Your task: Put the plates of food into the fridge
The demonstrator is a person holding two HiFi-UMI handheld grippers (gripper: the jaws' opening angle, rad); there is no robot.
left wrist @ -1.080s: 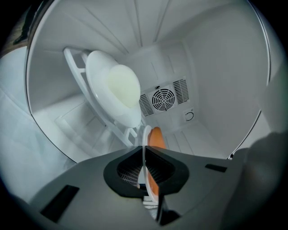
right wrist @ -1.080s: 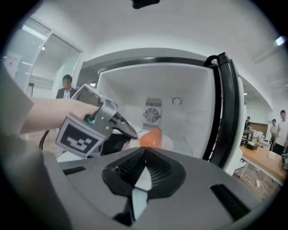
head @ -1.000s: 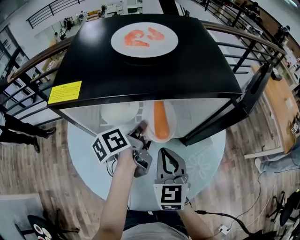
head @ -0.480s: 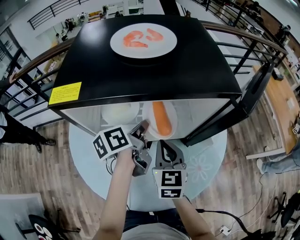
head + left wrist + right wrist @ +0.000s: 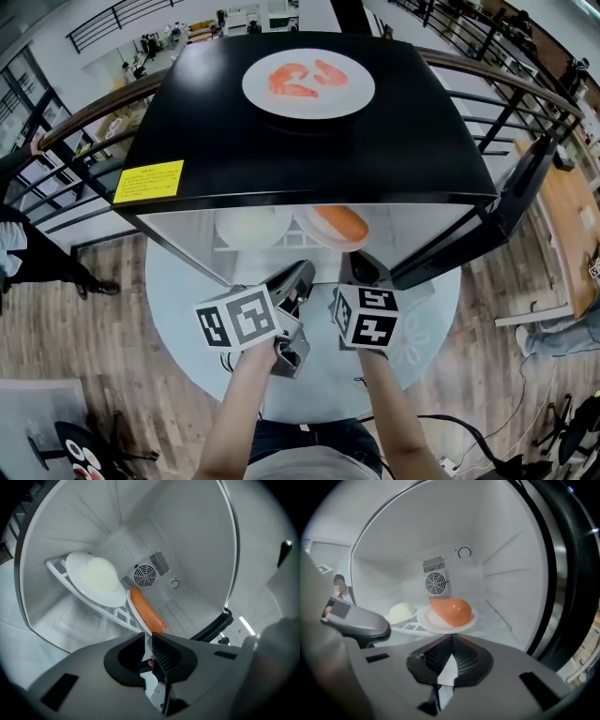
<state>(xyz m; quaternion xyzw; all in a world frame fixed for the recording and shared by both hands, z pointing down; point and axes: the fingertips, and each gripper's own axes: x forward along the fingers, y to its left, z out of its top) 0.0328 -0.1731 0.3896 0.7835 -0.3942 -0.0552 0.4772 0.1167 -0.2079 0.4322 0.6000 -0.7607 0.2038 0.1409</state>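
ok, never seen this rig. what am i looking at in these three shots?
No robot here: a person holds a two-jaw gripper in each hand. The head view comes from a camera on the person's head, looking down; the other two cameras ride on the grippers and look along their jaws. A fridge with its door open stands on a round table. Inside sit a sausage plate and a plate of pale food. A shrimp plate is on the fridge's top. Neither gripper holds anything: the left gripper has just been opening its jaws, now slightly apart with nothing between them; the right gripper is shut.
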